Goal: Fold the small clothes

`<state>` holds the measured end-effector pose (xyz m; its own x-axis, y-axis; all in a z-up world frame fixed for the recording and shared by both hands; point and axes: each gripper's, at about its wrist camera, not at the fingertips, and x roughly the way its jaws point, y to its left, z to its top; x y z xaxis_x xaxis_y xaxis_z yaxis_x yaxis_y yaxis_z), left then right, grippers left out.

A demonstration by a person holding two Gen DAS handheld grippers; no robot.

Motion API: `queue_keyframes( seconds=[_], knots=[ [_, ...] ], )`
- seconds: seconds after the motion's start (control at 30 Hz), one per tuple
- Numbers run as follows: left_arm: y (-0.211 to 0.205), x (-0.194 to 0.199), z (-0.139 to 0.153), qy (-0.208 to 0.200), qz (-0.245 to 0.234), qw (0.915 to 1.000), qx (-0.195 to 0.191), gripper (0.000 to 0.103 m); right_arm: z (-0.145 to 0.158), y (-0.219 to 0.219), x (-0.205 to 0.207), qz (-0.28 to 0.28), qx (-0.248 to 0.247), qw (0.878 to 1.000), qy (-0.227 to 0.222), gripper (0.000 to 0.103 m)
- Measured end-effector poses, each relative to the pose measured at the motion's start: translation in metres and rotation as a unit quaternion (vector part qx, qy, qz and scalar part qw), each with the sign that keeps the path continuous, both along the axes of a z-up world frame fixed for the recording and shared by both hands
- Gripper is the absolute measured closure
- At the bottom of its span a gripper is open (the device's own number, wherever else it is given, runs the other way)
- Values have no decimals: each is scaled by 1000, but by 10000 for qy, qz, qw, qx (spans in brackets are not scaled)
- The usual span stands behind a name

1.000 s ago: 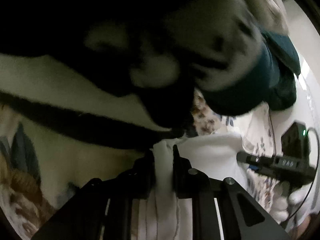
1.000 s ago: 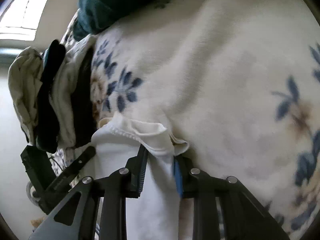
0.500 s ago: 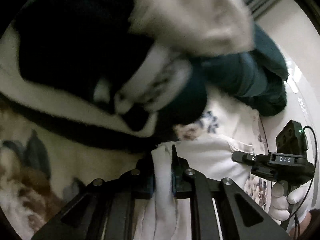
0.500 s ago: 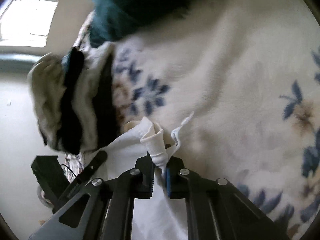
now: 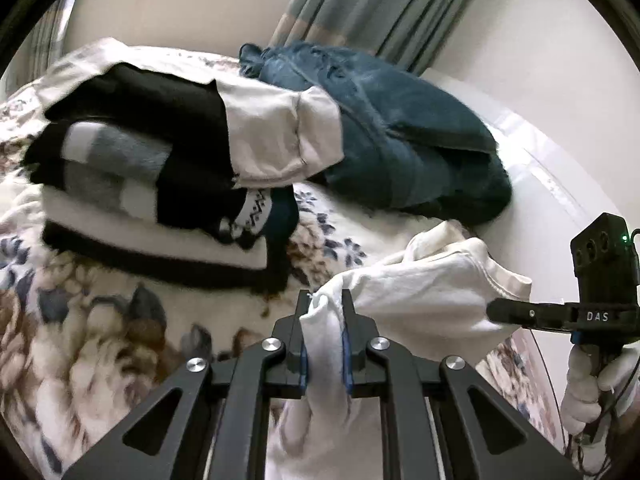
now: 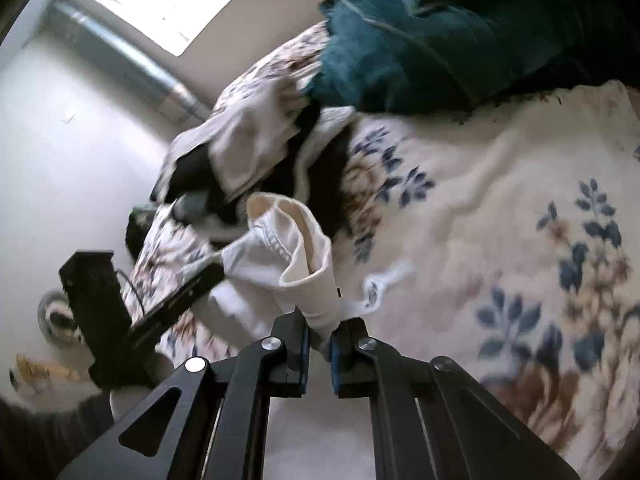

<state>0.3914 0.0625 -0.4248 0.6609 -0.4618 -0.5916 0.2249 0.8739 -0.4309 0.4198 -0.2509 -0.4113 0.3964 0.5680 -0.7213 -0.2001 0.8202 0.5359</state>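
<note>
A small white garment (image 5: pixel 416 292) hangs between my two grippers above the flowered blanket (image 5: pixel 100 320). My left gripper (image 5: pixel 324 312) is shut on one bunched corner of it. My right gripper (image 6: pixel 318 328) is shut on the other end of the white garment (image 6: pixel 288 248), whose hemmed opening curls open above the jaws. The right gripper also shows at the right edge of the left wrist view (image 5: pixel 560 312), and the left one at the left of the right wrist view (image 6: pixel 160 300).
A stack of folded black, white and grey clothes (image 5: pixel 152 168) lies on the blanket (image 6: pixel 500 200) beyond the garment. A crumpled teal blanket (image 5: pixel 400 128) lies behind it by the curtain (image 5: pixel 360 4) and wall. The bed edge is at the right.
Both grippers have lifted and pulled back from the bed with the white garment. The folded stack, close and blurred before, now sits farther away. The garment hangs more bunched.
</note>
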Motion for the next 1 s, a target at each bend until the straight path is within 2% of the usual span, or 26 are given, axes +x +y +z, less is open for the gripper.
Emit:
queue_keyframes(
  seconds=[0.1, 0.17, 0.23, 0.3, 0.4, 0.47, 0.53, 0.57, 0.63, 0.67, 0.73, 0.83, 0.9, 1.0],
  knots=[
    [15, -36, -3, 170, -69, 9998, 37, 92, -2, 10, -45, 299, -90, 9995, 89, 95],
    [20, -61, -14, 538, -101, 9985, 96, 89, -11, 20, -78, 575, -284, 9976, 267, 94],
    [24, -83, -33, 1094, -152, 9937, 178, 84, -26, 26, -100, 827, -375, 9941, 600, 86],
    [39, -112, -54, 1833, -93, 9829, 168, 82, -48, 25, -130, 917, -658, 9876, 1093, 63],
    [62, -142, -67, 2493, 115, 9680, 275, 82, -66, 13, -157, 852, -614, 9817, 1588, 58],
    [76, -151, -69, 2699, 286, 9623, 189, 80, -72, -1, -170, 632, -546, 9792, 1848, 50],
    [88, -143, -63, 2775, 513, 9593, 114, 80, -72, -18, -176, 228, -348, 9800, 1945, 49],
    [91, -138, -58, 2746, 554, 9599, 117, 80, -74, -28, -175, -72, -60, 9800, 1990, 48],
    [87, -112, -48, 2553, 632, 9647, 113, 80, -79, -41, -167, -666, 270, 9757, 2070, 48],
    [82, -101, -47, 2447, 552, 9680, 32, 80, -81, -42, -162, -794, 307, 9748, 2061, 48],
    [56, -68, -44, 2320, 283, 9722, 136, 80, -85, -33, -142, -949, 147, 9756, 1973, 48],
    [20, -40, -52, 2277, -78, 9732, 308, 80, -92, 0, -109, -901, -229, 9780, 1868, 48],
    [-3, -34, -64, 2379, -320, 9683, 694, 80, -98, 18, -96, -801, -571, 9789, 1792, 48],
    [-17, -45, -84, 2523, -523, 9582, 1241, 80, -109, 48, -101, -597, -1321, 9714, 1881, 48]
  ],
)
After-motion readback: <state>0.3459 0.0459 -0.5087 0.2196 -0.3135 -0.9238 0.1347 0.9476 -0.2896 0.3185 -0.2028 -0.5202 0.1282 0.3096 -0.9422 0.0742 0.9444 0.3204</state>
